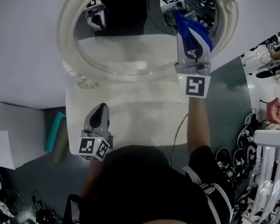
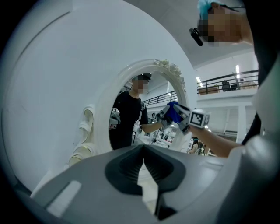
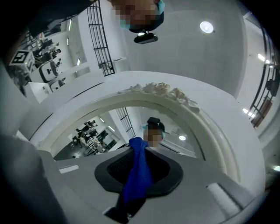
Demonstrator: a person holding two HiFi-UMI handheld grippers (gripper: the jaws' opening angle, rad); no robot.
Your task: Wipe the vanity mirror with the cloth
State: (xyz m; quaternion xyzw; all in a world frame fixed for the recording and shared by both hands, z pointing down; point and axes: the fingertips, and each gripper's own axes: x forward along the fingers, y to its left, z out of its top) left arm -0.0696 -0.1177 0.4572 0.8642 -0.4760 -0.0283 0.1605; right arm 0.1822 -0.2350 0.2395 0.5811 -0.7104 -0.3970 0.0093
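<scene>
Well, the right gripper (image 1: 181, 17) was nearer the round white-framed vanity mirror (image 1: 67, 39). Its fingers pinched the blue cloth (image 1: 192, 36), which seemed to touch the mirror's right side. Below the mirror hung the left gripper (image 1: 98, 113), fingers closed on nothing.

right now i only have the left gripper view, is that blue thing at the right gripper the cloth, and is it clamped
observer: yes, the right gripper view shows the blue cloth pinched between the shut jaws of the right gripper
operator: is it on the glass
observer: in the head view its tip seems to meet its reflection on the vanity mirror, so it's probably touching
operator: where's my left gripper
observer: head view has the left gripper over the white vanity top, short of the mirror frame
</scene>
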